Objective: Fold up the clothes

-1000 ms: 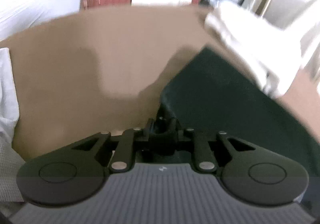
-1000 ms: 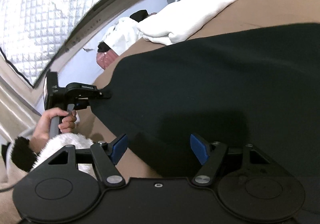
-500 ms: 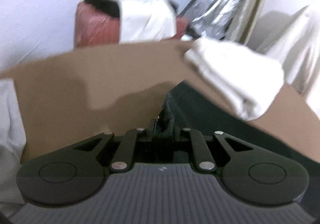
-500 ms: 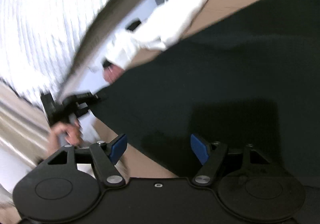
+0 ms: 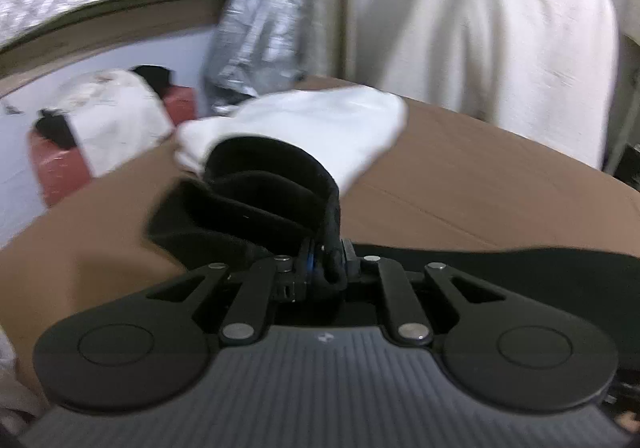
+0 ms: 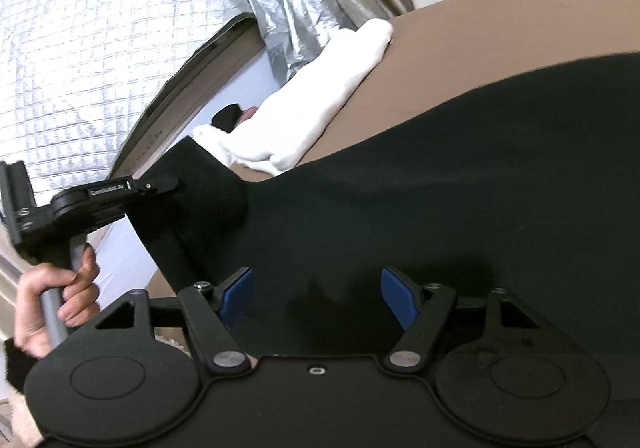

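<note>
A black garment [image 6: 420,183] lies spread on the brown table [image 6: 520,19]. My left gripper [image 5: 326,266] is shut on a corner of the black garment [image 5: 272,199] and holds it lifted, so the cloth curls up in front of the camera. It also shows in the right wrist view [image 6: 172,183], at the left, pulling the corner up off the table. My right gripper [image 6: 318,298] is open and empty, its blue pads [image 6: 240,294] just above the garment's near part.
A folded white cloth [image 5: 320,127] lies on the table beyond the black garment, also seen in the right wrist view [image 6: 320,115]. A red case [image 5: 60,167] with white cloth on it stands past the table edge. Silver insulation [image 6: 100,39] covers the wall.
My left gripper has lifted the garment corner up and swung it to the right, toward the white cloth. The right gripper stays open over the garment.
</note>
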